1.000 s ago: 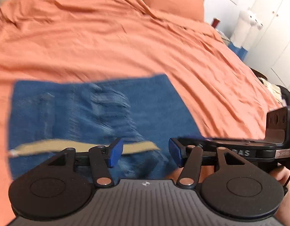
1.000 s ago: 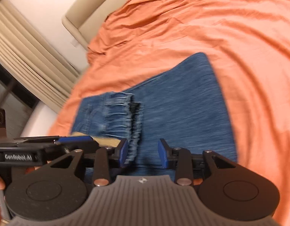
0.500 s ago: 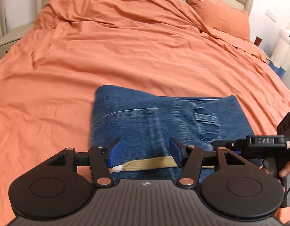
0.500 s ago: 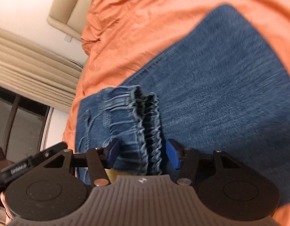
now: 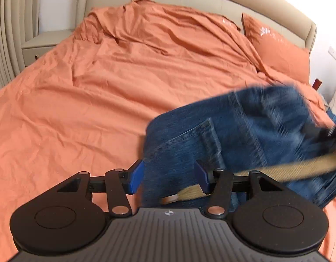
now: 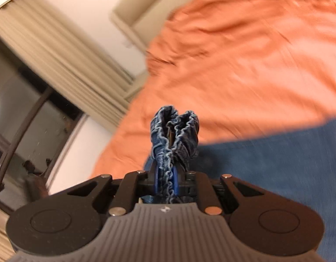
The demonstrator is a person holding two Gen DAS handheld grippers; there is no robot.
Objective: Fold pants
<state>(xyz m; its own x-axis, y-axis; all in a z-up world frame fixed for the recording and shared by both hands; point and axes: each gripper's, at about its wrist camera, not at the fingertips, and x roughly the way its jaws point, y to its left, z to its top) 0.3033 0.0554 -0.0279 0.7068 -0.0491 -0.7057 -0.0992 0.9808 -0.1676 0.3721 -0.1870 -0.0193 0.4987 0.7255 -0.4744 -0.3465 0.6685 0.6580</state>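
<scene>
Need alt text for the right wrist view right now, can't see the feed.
The right gripper is shut on the gathered elastic edge of the jeans, which bunches up between its fingers. The rest of the denim trails to the right over the orange bedspread, with curtains at left.

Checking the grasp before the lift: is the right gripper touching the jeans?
Touching. The right wrist view shows the right gripper shut on the gathered elastic hem of the jeans, denim pinched between its blue pads.

Soft, even indoor light fills both views, the jeans [image 5: 244, 139] and the bedspread [image 6: 255, 54] are smeared by motion blur, and straight lines bow toward the fisheye edges.
</scene>
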